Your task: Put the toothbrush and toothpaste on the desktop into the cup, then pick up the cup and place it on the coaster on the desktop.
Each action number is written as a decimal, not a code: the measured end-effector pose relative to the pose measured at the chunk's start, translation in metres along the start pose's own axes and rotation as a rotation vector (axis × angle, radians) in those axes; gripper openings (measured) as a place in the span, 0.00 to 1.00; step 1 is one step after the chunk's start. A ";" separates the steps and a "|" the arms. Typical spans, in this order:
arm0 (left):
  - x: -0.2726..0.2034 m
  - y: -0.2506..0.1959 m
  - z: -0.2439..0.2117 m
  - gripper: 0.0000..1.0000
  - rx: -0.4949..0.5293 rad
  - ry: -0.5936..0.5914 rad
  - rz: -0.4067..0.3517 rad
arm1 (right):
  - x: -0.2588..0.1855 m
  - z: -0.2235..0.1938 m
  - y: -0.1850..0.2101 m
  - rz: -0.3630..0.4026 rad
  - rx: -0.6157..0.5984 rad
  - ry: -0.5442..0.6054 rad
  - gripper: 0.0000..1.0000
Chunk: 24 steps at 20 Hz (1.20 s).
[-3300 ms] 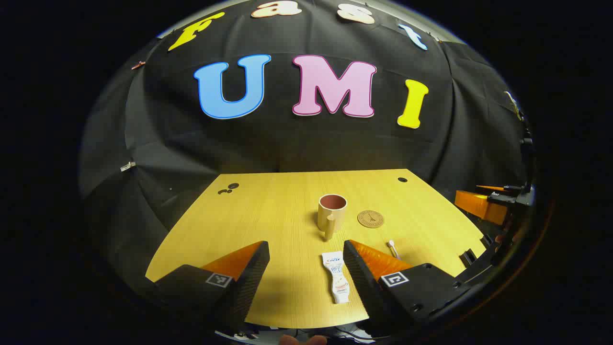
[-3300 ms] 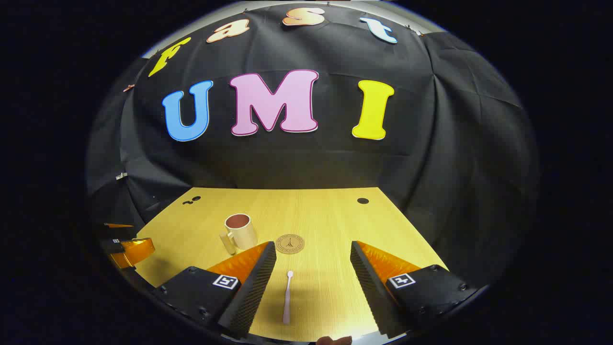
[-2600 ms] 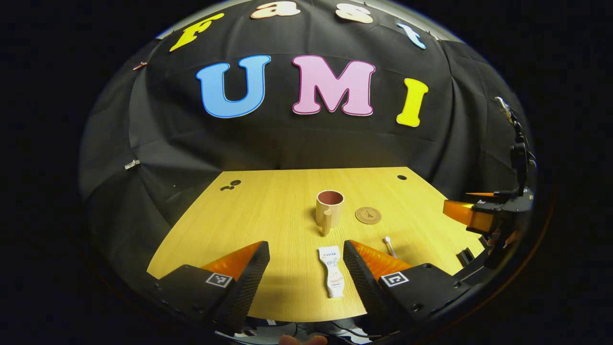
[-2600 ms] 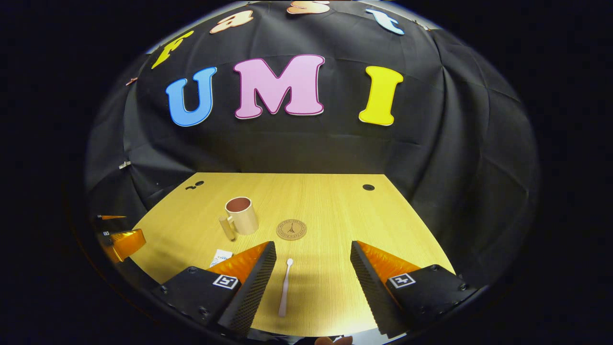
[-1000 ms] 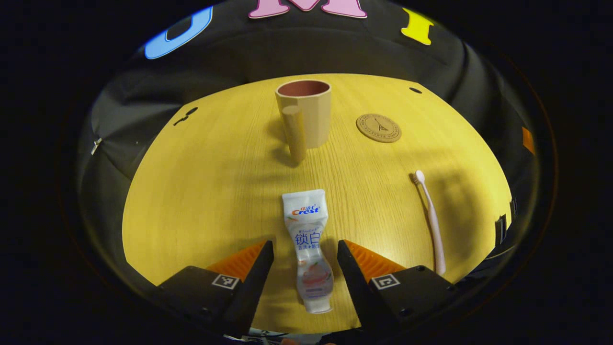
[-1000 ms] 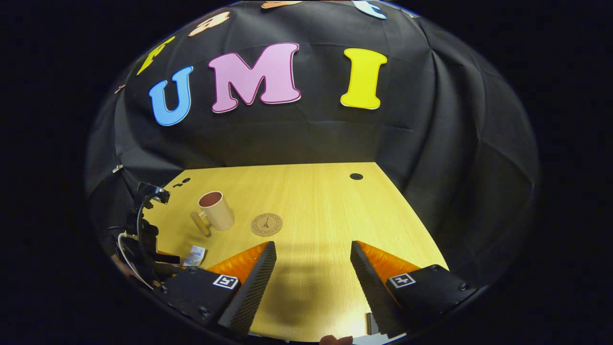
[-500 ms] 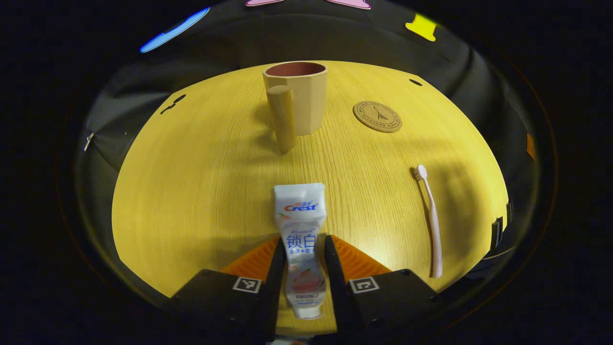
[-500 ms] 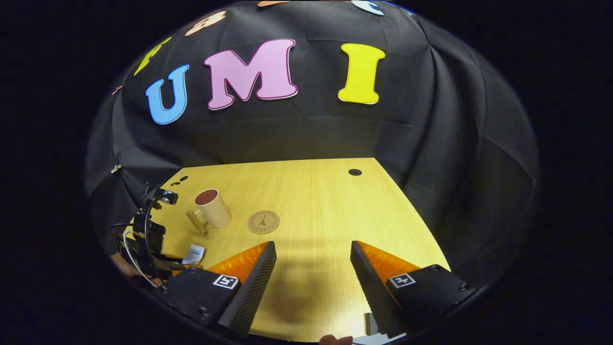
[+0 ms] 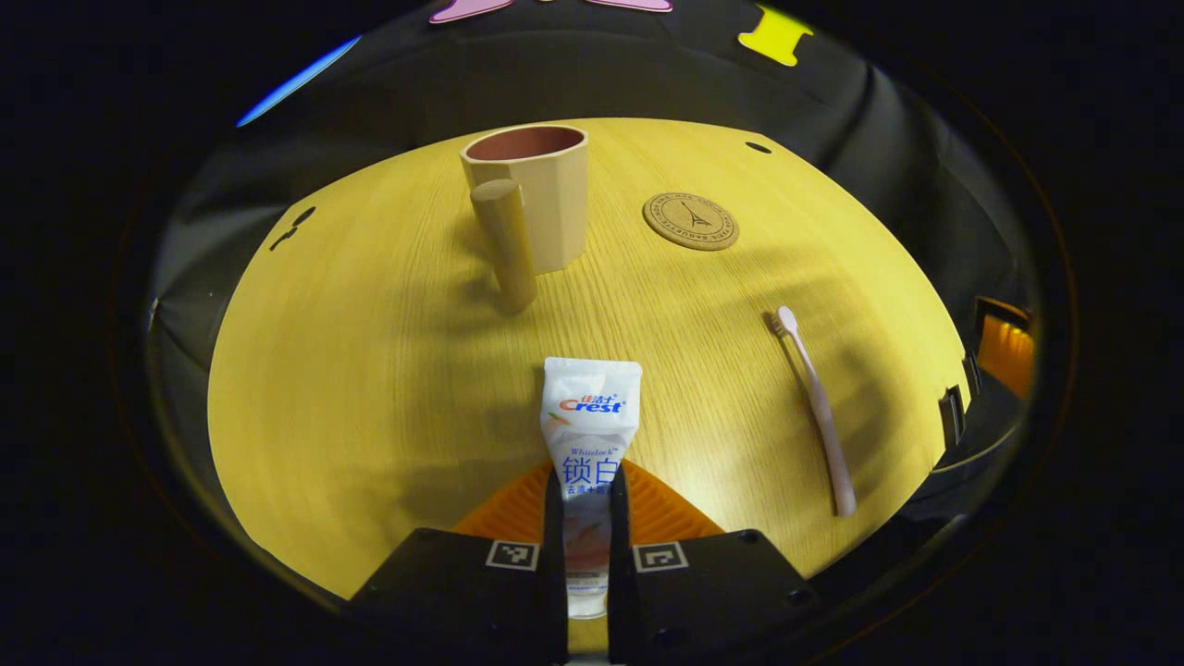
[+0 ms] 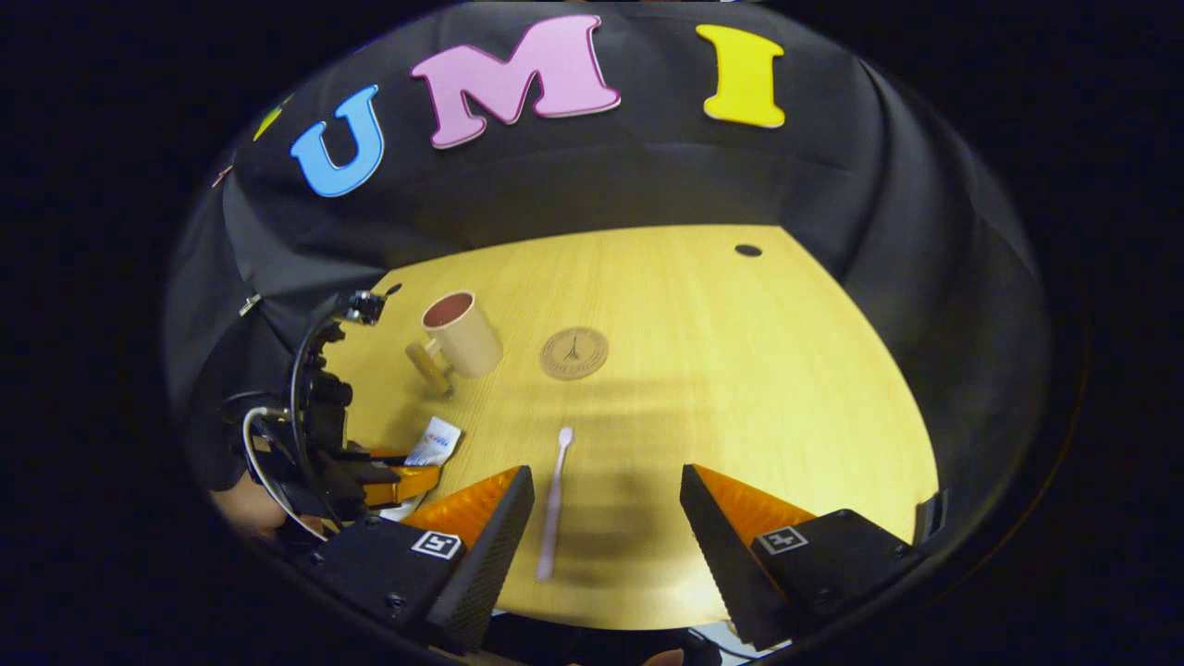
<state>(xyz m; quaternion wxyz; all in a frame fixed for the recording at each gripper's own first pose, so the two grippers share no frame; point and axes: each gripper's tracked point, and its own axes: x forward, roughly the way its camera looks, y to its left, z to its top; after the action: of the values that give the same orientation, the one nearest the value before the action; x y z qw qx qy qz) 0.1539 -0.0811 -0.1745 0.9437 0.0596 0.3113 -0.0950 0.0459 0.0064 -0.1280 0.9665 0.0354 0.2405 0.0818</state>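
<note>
On a pale wooden desktop [image 9: 370, 388], seen from the left gripper view, a tan cup [image 9: 536, 190] stands upright toward the far left of centre, its thick handle turned toward the camera and its reddish inside empty. In front of it and well apart, a white toothpaste tube [image 9: 589, 435] lies flat, pointing lengthwise toward the cup, with its flat crimped end farthest from the camera. The left gripper [image 9: 585, 518] has its two fingers drawn together and clamped on the lower, cap-side half of the tube, one pressing each side. The tube looks light and soft, so it is likely to dent and sag at the free end when lifted; a hold nearer the stiffer cap end should keep it steadier for dropping into the cup. To the right of the cup and apart from it lies a round cork coaster [image 9: 691, 221], bare. Further right and nearer the camera, a slim pale pink toothbrush [image 9: 814, 412] lies flat, bristle head pointing away. In the right gripper view, the right gripper [image 10: 606, 518] hovers above the desktop with its fingers wide apart and nothing between them; the toothbrush [image 10: 553, 504] lies just beside its left finger. The brush looks light, stiff and thin, probably slippery against the wood, so its handle middle seems the best place to pinch.
</note>
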 end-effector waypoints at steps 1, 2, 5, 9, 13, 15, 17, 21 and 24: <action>-0.001 -0.001 -0.002 0.21 -0.005 0.006 -0.022 | 0.008 -0.005 0.006 0.002 -0.005 0.026 0.98; -0.003 -0.002 -0.005 0.21 -0.015 0.014 -0.047 | 0.017 -0.011 0.011 0.000 -0.012 0.052 0.98; -0.027 0.000 -0.003 0.21 -0.035 -0.033 -0.096 | 0.040 -0.025 0.022 -0.020 -0.041 0.110 0.94; -0.059 0.010 0.005 0.21 -0.029 -0.123 -0.127 | 0.067 -0.042 0.029 -0.056 -0.060 0.185 0.87; -0.085 0.018 0.008 0.21 -0.047 -0.187 -0.157 | 0.084 -0.050 0.030 -0.086 -0.052 0.244 0.83; -0.094 0.022 0.009 0.21 -0.066 -0.212 -0.168 | 0.091 -0.054 0.029 -0.105 -0.046 0.273 0.81; -0.099 0.028 0.007 0.21 -0.081 -0.226 -0.172 | 0.095 -0.060 0.028 -0.123 -0.046 0.307 0.77; -0.108 0.041 0.003 0.20 -0.091 -0.242 -0.163 | 0.101 -0.062 0.027 -0.154 -0.047 0.327 0.63; -0.106 0.054 -0.004 0.21 -0.086 -0.245 -0.143 | 0.100 -0.066 0.030 -0.141 -0.069 0.357 0.59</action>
<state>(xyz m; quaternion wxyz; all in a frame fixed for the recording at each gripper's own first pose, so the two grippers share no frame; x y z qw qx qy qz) 0.0793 -0.0131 -0.1110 0.9671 -0.0154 0.2013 -0.1550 0.0978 0.0554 -0.2290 0.9125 -0.0296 0.4071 0.0271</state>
